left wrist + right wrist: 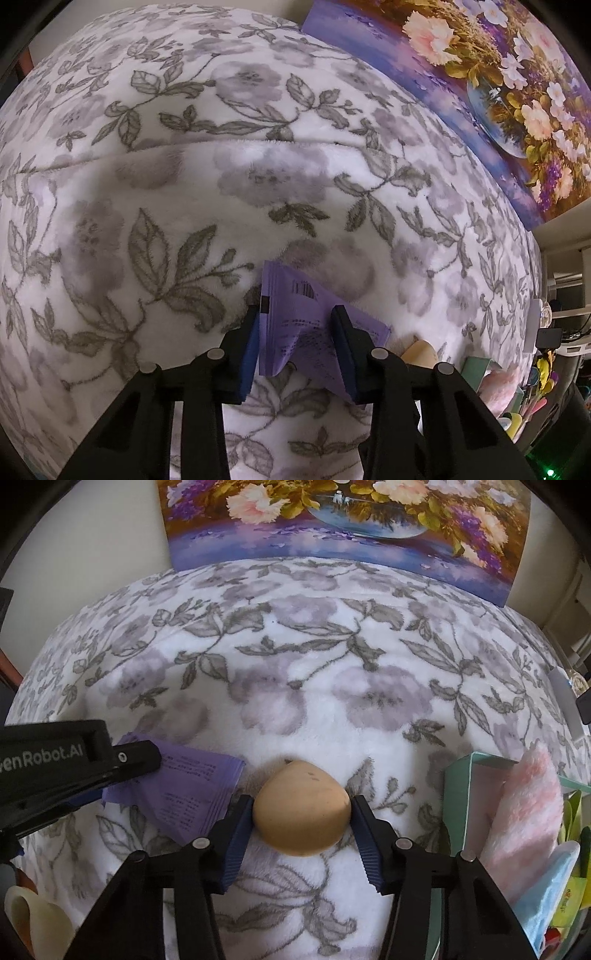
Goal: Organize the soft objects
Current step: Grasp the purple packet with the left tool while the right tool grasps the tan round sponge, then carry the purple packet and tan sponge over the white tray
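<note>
My left gripper (295, 317) is shut on a purple soft pack (295, 325) with printed text and a barcode, held just above the floral fleece blanket (184, 184). The pack also shows in the right wrist view (188, 794), with the left gripper's black body (74, 764) over it. My right gripper (301, 805) is shut on a tan teardrop-shaped sponge (301, 808), which rests on or just above the blanket (332, 664). The sponge's tip shows in the left wrist view (419, 352), to the right of the pack.
A mint-green box (458, 805) at the right holds a pink fluffy cloth (528, 805) and a light blue item (554, 890). A flower painting (332, 524) leans against the back wall. A cream roll (33, 923) lies at the lower left. Shelves with clutter (554, 332) stand at the right.
</note>
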Motion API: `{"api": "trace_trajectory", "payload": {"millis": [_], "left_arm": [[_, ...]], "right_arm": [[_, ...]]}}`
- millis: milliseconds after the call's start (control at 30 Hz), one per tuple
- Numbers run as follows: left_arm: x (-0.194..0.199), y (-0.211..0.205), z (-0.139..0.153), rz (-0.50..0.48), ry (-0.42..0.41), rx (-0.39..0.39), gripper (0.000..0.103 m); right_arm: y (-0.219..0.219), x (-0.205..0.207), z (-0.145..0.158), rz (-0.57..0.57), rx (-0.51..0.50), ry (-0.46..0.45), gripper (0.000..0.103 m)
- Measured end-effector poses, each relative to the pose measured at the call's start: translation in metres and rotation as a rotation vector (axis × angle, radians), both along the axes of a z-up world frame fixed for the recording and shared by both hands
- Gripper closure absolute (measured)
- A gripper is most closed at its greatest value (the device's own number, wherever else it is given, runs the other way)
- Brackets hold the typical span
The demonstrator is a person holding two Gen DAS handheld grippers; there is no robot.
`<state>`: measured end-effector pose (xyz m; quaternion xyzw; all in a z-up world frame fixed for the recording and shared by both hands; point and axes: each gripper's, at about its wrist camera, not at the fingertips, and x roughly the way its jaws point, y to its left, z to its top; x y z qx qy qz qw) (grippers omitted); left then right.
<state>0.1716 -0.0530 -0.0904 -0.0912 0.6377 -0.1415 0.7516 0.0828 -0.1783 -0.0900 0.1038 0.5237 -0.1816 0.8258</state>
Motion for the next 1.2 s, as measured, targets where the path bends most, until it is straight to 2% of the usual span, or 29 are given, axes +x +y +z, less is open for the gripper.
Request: {"api": "trace_trajectory", "payload": {"millis": [233, 567, 933, 1200], "left_arm": [[-0.001, -0.001, 0.001, 0.009, 0.001, -0.01, 0.069], [-0.009, -0.001, 0.011, 0.013, -0.006, -0.025, 0.07], [-0.034, 0.01, 0.039, 0.011, -0.035, -0.053, 0.071], [-0.059, 0.025, 0.057, -0.006, -0.076, -0.03, 0.07]], "right_arm": [[0.0, -0.003, 0.002, -0.004, 0.021, 0.003, 0.048], [-0.004, -0.014, 0.017, -0.019, 0.036, -0.006, 0.048], [-0.002, -0.05, 0.039, -0.029, 0.038, -0.018, 0.048], [0.005, -0.082, 0.056, -0.029, 0.012, -0.033, 0.048]]}}
